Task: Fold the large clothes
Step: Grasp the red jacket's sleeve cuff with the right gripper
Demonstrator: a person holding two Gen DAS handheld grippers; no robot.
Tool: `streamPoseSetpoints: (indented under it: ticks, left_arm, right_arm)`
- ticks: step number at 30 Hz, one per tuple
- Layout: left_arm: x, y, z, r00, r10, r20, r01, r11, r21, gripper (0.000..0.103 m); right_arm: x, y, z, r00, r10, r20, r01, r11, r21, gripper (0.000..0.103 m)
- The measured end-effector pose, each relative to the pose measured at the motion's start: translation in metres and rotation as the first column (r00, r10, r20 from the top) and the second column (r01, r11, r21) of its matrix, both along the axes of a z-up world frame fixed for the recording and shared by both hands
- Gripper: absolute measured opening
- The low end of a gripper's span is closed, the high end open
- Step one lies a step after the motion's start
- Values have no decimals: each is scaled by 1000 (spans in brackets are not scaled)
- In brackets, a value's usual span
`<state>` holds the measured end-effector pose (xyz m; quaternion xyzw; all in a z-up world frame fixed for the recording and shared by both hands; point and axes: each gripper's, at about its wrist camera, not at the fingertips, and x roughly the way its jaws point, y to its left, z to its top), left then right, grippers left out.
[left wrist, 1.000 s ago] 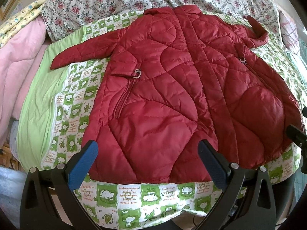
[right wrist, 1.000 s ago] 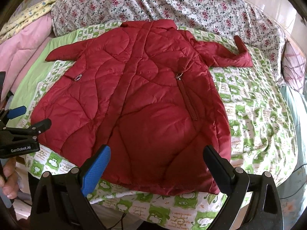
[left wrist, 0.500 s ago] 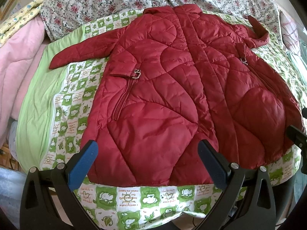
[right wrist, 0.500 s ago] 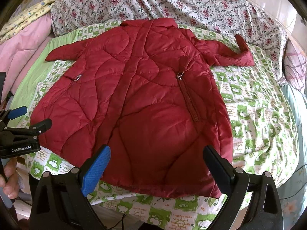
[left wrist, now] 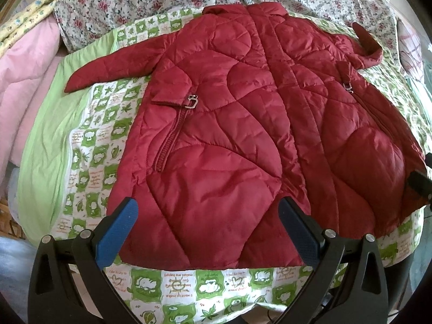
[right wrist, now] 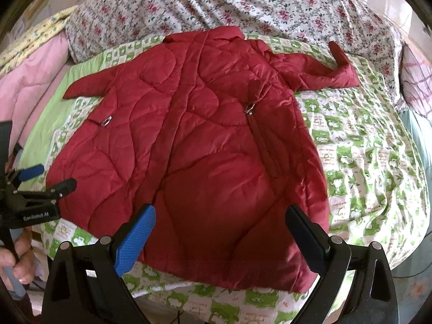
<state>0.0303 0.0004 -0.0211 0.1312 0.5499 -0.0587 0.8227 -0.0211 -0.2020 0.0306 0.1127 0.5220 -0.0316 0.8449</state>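
Observation:
A red quilted coat (left wrist: 243, 140) lies spread flat on the bed, collar far, hem near, both sleeves out to the sides. It also shows in the right wrist view (right wrist: 205, 145). My left gripper (left wrist: 208, 229) is open and empty, held just above the hem's left part. My right gripper (right wrist: 221, 235) is open and empty, above the hem's right part. The left gripper shows from the side at the left edge of the right wrist view (right wrist: 40, 181). The right sleeve (right wrist: 324, 73) is bent upward at its cuff.
The coat rests on a green-and-white patterned sheet (left wrist: 89, 145) over the bed. A floral quilt (right wrist: 243, 2) is bunched at the far side. Pink bedding (left wrist: 24, 86) is piled on the left. The bed's near edge (left wrist: 216, 291) is just below the grippers.
Both grippers have moved slightly forward toward the coat's hem. The coat has not moved. Both grippers stay open.

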Motion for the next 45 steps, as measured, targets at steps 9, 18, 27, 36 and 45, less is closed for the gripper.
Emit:
streamPoseSetpoints:
  ticks: [9, 18, 27, 36, 45]
  left_arm:
    - [15, -2, -7, 1000, 0, 8, 0, 999, -45, 103]
    - [40, -5, -1, 998, -11, 61, 12, 1000, -9, 103]
    - [76, -4, 0, 997, 16, 79, -15, 1000, -18, 103]
    - [115, -8, -4, 995, 40, 87, -39, 999, -8, 103]
    - [145, -15, -18, 997, 46, 65, -46, 999, 4, 103]
  right_arm:
    - [12, -36, -4, 998, -55, 15, 54, 996, 69, 98]
    - [33, -87, -9, 989, -145, 12, 144, 985, 93, 98]
    - [89, -179, -16, 965, -255, 57, 255, 967, 9, 96]
    - [181, -273, -36, 938, -336, 91, 343, 936, -80, 94]
    - [260, -343, -71, 906, -405, 119, 420, 893, -160, 92]
